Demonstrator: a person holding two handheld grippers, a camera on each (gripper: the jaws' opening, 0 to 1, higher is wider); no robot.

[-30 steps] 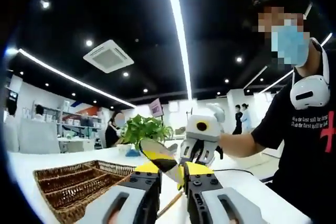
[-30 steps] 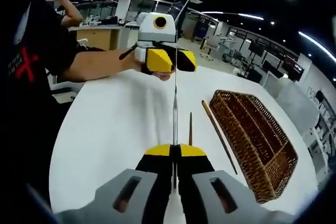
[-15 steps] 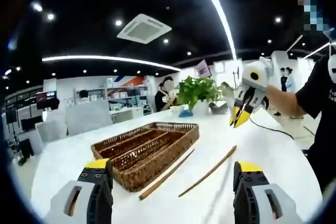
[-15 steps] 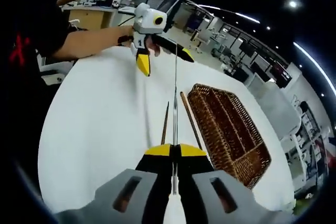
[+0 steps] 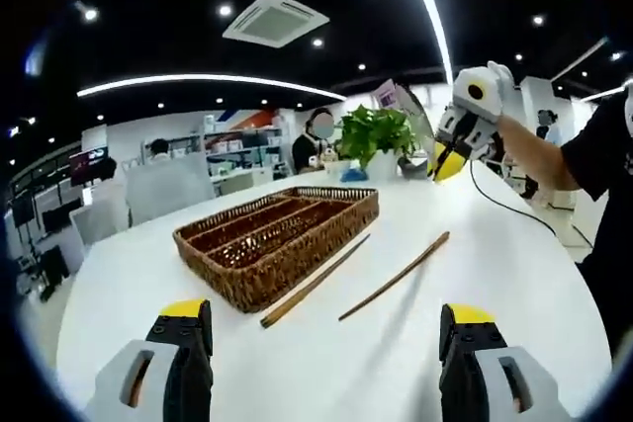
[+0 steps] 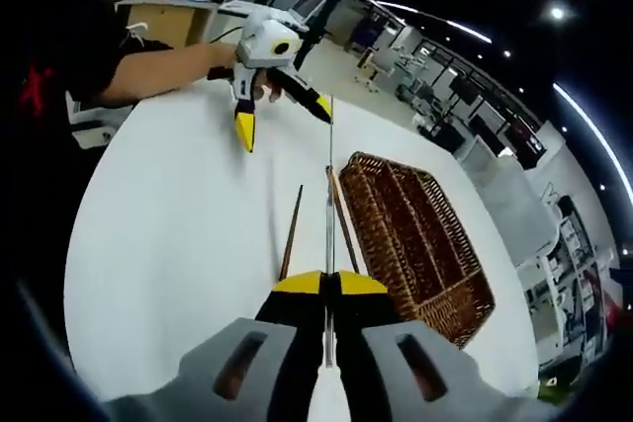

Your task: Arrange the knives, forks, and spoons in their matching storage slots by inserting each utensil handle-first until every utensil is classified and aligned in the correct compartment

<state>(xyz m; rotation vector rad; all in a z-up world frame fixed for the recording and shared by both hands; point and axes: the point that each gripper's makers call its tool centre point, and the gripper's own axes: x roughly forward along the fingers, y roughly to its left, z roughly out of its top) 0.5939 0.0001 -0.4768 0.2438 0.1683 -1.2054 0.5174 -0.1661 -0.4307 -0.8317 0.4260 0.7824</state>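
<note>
Right hand-held gripper (image 6: 329,284) around one knife (image 6: 329,195)

Brown wicker basket (image 5: 282,244), 2 brown sticks (image 5: 396,275) on a white table (image 5: 514,284); yellow-tipped fingers (image 5: 185,309).

A rough woven wicker tray (image 5: 280,249) and two matt wooden chopsticks (image 5: 315,281) lie on the smooth, faintly glossy white tabletop (image 5: 326,363), while the right claw (image 6: 327,282), yellow-tipped grey plastic, grips a thin shiny metal knife (image 6: 328,195).
</note>
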